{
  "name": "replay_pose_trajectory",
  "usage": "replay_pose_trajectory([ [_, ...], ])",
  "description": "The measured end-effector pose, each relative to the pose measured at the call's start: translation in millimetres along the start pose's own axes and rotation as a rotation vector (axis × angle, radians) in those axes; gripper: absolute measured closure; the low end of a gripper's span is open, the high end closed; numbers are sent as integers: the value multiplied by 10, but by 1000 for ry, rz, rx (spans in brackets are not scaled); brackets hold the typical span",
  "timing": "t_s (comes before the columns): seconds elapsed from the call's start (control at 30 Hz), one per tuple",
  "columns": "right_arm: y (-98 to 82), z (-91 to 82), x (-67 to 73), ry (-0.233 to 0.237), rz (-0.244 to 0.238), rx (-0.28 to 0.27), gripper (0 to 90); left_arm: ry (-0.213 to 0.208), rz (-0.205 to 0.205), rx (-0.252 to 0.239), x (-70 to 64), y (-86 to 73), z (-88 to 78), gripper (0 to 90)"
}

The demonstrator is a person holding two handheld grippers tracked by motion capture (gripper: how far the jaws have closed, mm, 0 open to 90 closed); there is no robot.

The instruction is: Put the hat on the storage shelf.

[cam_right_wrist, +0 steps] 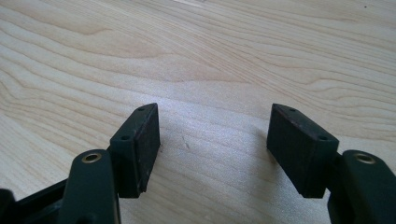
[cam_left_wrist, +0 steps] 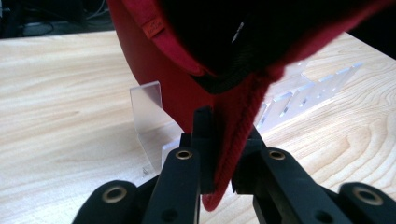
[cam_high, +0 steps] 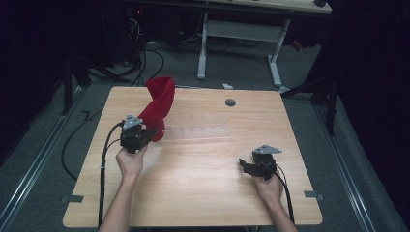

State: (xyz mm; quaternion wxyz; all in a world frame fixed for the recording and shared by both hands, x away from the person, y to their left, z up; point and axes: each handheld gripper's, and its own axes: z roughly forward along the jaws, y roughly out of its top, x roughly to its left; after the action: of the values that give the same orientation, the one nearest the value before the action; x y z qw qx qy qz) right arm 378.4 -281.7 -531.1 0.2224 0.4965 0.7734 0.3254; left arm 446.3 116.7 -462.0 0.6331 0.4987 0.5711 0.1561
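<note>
The left tongs (cam_high: 151, 133) are clamped on the edge of the red cloth (cam_high: 159, 99), which stands lifted over the tabletop (cam_high: 203, 159) beside a clear plastic stand (cam_left_wrist: 148, 100) (perhaps its destination). Grasp done; placing remains. The right tongs (cam_high: 245, 166) rest apart, empty.

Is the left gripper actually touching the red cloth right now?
Touching. In the left gripper view, the left gripper has its jaws closed on an edge of the red cloth, pinched between them.

The left hand-held gripper (cam_high: 151, 133) pinches the lower edge of a red cloth (cam_high: 159, 99) that rises twisted above it; the right hand-held gripper (cam_high: 245, 166) rests well apart on the tabletop (cam_high: 212, 193).
</note>
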Motion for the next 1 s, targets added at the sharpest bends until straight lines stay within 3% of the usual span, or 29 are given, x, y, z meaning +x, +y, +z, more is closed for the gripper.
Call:
replay_pose_trajectory([
  [0.37,0,1,1,0,-1,0,349,7,56,21,-5,-82,-79,756],
  [0.53,0,1,2,1,-1,0,349,9,82,22,-35,-89,-119,661],
  [0.7,1,1,2,1,-1,0,349,3,71,12,-31,-75,-166,554],
  [0.87,1,1,3,1,0,0,349,18,49,6,17,-66,-213,520],
  [1.0,1,1,4,1,0,0,349,33,62,4,36,-68,-267,510],
])
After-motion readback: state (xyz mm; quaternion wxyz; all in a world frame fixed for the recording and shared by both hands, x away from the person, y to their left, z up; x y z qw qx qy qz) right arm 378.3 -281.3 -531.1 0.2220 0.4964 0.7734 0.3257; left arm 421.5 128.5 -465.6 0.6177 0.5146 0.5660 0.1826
